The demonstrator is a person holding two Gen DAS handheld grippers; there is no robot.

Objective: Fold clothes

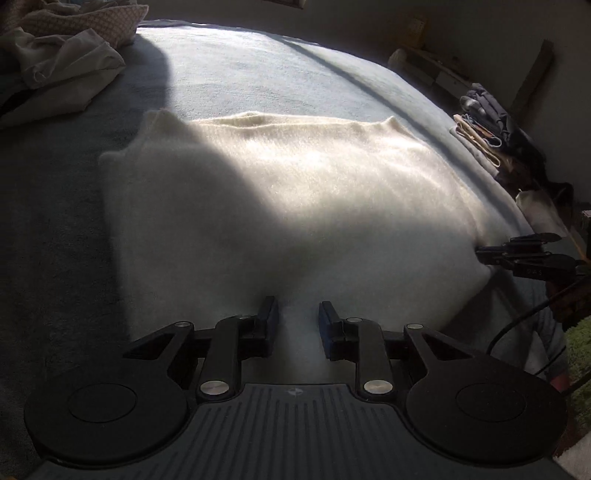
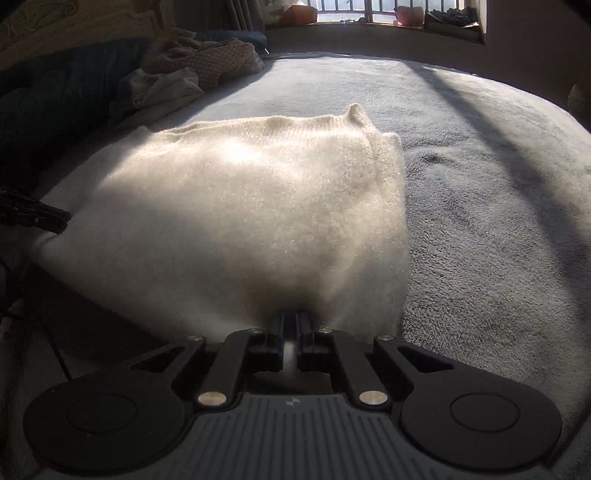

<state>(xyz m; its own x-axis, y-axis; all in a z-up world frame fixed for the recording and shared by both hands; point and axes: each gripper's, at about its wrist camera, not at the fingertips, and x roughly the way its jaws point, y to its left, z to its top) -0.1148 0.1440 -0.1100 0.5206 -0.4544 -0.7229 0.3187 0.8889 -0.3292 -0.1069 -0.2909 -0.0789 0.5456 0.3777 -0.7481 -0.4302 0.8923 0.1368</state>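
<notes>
A fuzzy cream sweater (image 1: 280,206) lies spread on a grey-blue blanket (image 1: 258,81). My left gripper (image 1: 298,308) is open at the sweater's near hem, a finger on each side of the cloth edge. My right gripper (image 2: 291,319) is shut on the sweater (image 2: 240,206) at its near hem. The right gripper also shows in the left wrist view (image 1: 517,251), at the sweater's right edge. The left gripper shows in the right wrist view (image 2: 33,216) at the sweater's left edge.
A pile of unfolded clothes (image 1: 62,48) lies at the far left of the blanket; it also shows in the right wrist view (image 2: 192,66). A stack of folded clothes (image 1: 487,125) sits at the right edge. A window sill (image 2: 388,22) lies beyond the bed.
</notes>
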